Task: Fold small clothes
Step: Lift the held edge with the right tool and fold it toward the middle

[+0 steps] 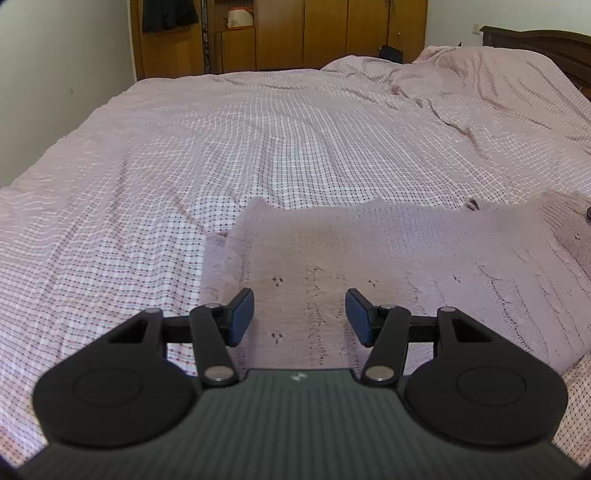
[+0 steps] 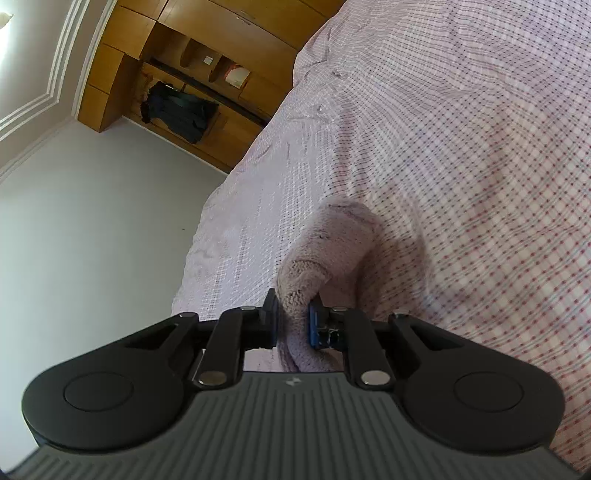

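Fleecy pink garment (image 1: pixel 369 258) lies spread on the bed (image 1: pixel 184 147), folding barely begun. Right tongs (image 2: pixel 293 321) pinch one bunched edge; left tongs (image 1: pixel 300 315) hover over it, parted, empty.

The left wrist camera looks low along the bed (image 1: pixel 258 147) toward the wardrobe (image 1: pixel 295 33); the right one, rolled sideways, shares both.

My left hand-held gripper (image 1: pixel 300 316) and right hand-held gripper (image 2: pixel 293 322) look alike: ribbed dark-grey housing with a small pale logo, black rounded side lobes, black linkage arms with silver pivot pins, blue finger pads (image 1: pixel 242 314).
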A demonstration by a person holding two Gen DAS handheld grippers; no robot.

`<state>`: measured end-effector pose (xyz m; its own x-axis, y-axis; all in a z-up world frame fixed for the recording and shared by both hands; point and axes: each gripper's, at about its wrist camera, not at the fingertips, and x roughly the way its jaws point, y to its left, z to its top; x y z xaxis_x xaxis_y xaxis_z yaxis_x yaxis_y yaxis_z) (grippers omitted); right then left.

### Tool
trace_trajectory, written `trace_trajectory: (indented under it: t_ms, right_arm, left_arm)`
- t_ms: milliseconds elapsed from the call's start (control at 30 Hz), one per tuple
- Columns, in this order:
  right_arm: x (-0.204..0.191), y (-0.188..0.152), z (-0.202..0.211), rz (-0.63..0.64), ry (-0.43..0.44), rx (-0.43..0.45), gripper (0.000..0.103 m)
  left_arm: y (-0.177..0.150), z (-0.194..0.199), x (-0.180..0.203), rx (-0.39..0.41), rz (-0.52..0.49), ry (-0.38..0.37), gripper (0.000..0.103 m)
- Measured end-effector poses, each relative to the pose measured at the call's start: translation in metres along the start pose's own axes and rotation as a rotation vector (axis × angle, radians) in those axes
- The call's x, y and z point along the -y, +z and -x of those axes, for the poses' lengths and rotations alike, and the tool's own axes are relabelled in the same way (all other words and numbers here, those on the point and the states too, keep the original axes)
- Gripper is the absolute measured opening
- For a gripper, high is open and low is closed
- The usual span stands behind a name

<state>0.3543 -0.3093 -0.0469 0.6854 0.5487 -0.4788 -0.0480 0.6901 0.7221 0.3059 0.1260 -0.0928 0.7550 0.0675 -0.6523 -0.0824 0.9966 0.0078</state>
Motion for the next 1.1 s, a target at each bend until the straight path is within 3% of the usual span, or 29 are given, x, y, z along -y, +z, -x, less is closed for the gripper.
trace_trajectory:
  t_ms: [367, 733, 933, 1100]
  right_arm:
    - [-0.022, -0.022, 0.000, -0.101, 0.025, 0.058, 0.017]
    - [-0.098, -0.023, -0.014, -0.028, 0.006, 0.047, 0.017]
    - [-0.152, -0.054, -0.043, 0.057, -0.034, 0.031, 0.017]
    - [-0.193, -0.094, -0.076, 0.100, -0.052, 0.057, 0.017]
  left_arm:
    - [0.006, 0.007, -0.028, 0.014, 0.063, -0.012, 0.056]
    - [0.008, 0.018, -0.050, 0.035, 0.101, -0.033, 0.056]
    - [0.003, 0.027, -0.078, 0.034, 0.188, -0.033, 0.056]
    - [-0.001, 0.034, -0.094, 0.034, 0.193, -0.017, 0.056]
